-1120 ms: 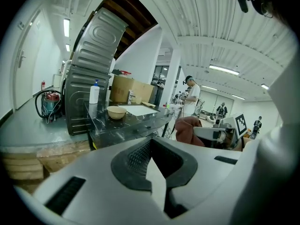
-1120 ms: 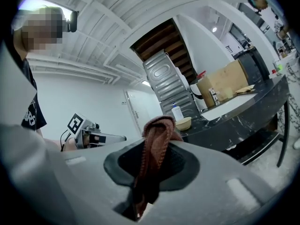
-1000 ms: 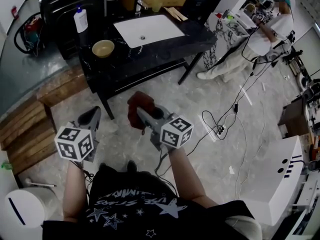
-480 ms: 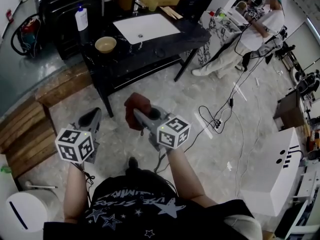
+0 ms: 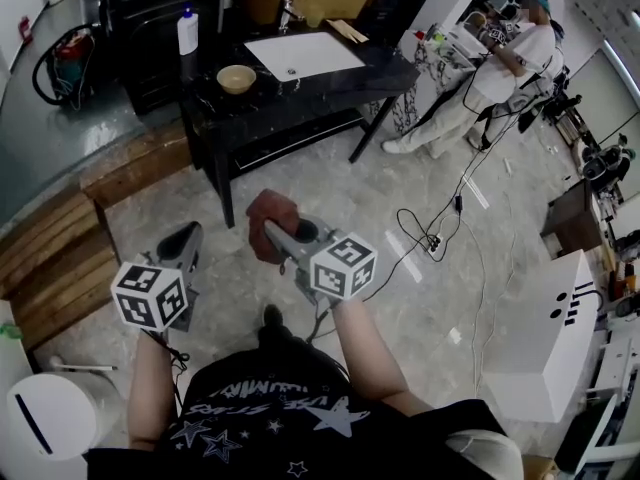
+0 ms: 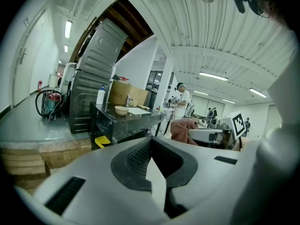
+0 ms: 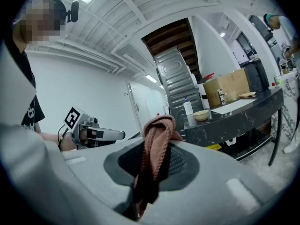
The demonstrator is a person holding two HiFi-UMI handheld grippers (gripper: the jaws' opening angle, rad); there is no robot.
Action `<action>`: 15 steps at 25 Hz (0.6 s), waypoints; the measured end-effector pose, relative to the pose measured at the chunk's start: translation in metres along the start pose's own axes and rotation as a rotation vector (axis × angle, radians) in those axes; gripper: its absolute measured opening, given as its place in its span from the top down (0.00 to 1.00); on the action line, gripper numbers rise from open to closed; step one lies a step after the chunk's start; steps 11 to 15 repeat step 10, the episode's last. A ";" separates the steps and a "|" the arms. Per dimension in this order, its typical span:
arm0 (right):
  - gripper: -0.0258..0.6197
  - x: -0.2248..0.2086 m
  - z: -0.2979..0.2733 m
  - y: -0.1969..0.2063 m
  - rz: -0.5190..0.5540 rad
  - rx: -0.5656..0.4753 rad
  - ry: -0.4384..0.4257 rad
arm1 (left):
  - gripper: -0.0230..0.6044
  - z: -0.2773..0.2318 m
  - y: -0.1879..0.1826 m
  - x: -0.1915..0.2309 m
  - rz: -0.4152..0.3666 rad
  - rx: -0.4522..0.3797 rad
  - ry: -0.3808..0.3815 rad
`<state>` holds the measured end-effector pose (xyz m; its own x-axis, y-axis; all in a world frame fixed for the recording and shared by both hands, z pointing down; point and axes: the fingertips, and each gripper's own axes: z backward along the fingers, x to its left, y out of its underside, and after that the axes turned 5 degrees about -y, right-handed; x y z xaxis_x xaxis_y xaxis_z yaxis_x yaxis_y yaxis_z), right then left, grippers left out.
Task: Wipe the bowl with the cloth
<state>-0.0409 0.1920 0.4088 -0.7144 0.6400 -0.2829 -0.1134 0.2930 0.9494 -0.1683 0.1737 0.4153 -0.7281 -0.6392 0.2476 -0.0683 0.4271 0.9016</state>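
Approach stage, by the look of it: the right hand-held gripper [image 5: 274,235] grasps the reddish cloth [image 5: 266,212], and the left hand-held gripper [image 5: 185,239] is clenched empty. The bowl [image 5: 236,78] sits on the bench [image 5: 330,88], well apart. Next, probably get nearer and steady the bowl.

A rust-red knitted cloth [image 5: 267,216] hangs bunched in folds, pinched between the right gripper's [image 5: 272,231] fingers. Well apart from it, at about twelve o'clock, a small tan bowl [image 5: 236,78] sits upright near the left end of the dark table [image 5: 300,108].
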 end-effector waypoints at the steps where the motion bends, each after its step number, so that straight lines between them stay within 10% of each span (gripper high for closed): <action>1: 0.85 0.010 0.000 0.003 0.002 0.004 0.001 | 0.95 0.009 0.004 0.000 0.003 0.001 0.005; 15: 0.85 0.086 0.019 0.034 -0.008 0.021 0.040 | 0.95 0.084 0.041 -0.009 0.006 0.013 0.039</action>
